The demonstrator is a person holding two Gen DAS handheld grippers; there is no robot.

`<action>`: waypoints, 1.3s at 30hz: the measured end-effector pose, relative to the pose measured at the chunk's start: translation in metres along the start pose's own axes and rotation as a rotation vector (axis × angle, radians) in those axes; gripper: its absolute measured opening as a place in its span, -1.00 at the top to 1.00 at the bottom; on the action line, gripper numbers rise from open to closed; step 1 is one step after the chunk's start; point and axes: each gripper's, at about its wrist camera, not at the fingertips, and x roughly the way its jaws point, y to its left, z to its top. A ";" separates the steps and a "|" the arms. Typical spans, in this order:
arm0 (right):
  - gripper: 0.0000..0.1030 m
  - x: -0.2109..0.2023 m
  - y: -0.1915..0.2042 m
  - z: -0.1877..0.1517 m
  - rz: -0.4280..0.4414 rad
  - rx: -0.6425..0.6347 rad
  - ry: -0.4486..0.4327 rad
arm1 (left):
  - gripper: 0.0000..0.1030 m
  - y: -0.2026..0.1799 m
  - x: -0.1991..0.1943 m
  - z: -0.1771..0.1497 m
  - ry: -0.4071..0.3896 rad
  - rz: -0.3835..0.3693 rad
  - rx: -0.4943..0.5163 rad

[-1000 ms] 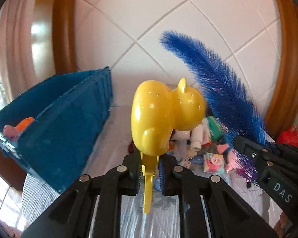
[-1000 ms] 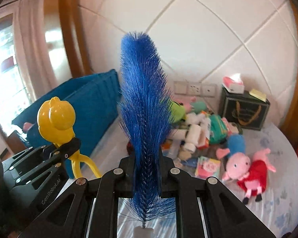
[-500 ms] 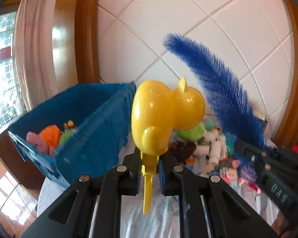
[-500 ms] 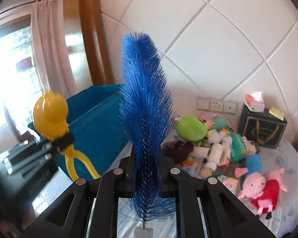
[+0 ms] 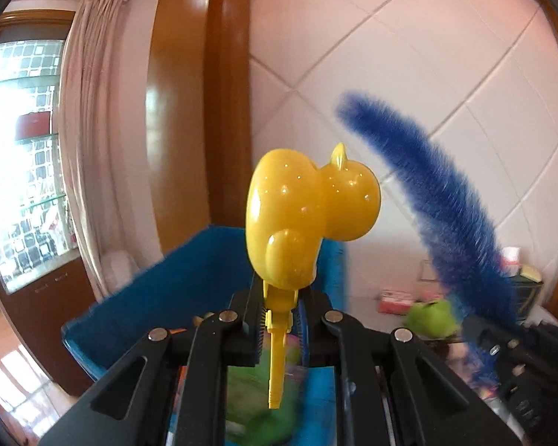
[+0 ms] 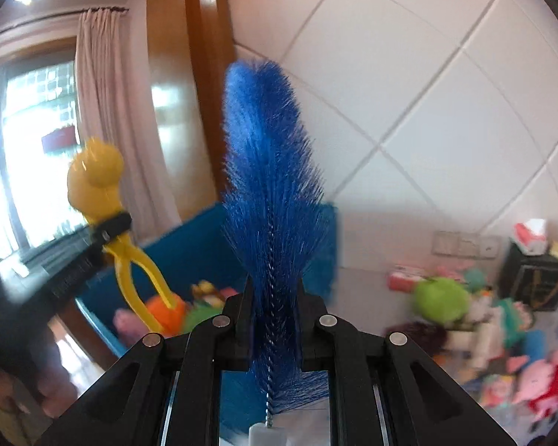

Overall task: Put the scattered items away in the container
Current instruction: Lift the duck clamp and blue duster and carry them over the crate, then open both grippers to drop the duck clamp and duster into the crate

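Observation:
My left gripper [image 5: 279,319] is shut on a yellow duck-shaped tongs toy [image 5: 301,215], held upright over the blue bin [image 5: 175,297]. It also shows in the right wrist view [image 6: 96,182] at the left. My right gripper [image 6: 273,319] is shut on a blue bristle brush [image 6: 271,193], upright, at the bin's [image 6: 189,249] near right side. The brush also shows in the left wrist view [image 5: 439,204]. Soft toys [image 6: 167,314] lie inside the bin.
Scattered toys lie on the table at the right: a green plush [image 6: 441,299], a pink pig plush [image 6: 543,379], a pink box [image 6: 405,277]. A dark box [image 6: 535,282] with tissues stands at the tiled wall. A window and curtain [image 5: 85,148] are at the left.
Both grippers have swung left with their loads, from the toy pile to over the blue bin. The bin's inside has come into view below them.

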 end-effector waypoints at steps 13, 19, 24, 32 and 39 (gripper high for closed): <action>0.72 0.153 0.105 0.022 -0.052 0.100 0.096 | 0.73 0.126 0.144 -0.028 0.234 -0.118 0.011; 0.66 0.202 0.108 0.005 -0.106 0.113 0.205 | 0.72 0.137 0.168 -0.048 0.324 -0.183 -0.009; 0.30 0.217 0.116 -0.007 -0.135 0.096 0.269 | 0.72 0.141 0.179 -0.060 0.396 -0.173 -0.015; -0.23 0.210 0.118 -0.017 -0.183 0.100 0.281 | 0.71 0.142 0.174 -0.077 0.397 -0.225 -0.034; -0.59 0.189 0.117 -0.021 -0.220 0.092 0.266 | -0.36 0.130 0.165 -0.088 0.399 -0.217 -0.004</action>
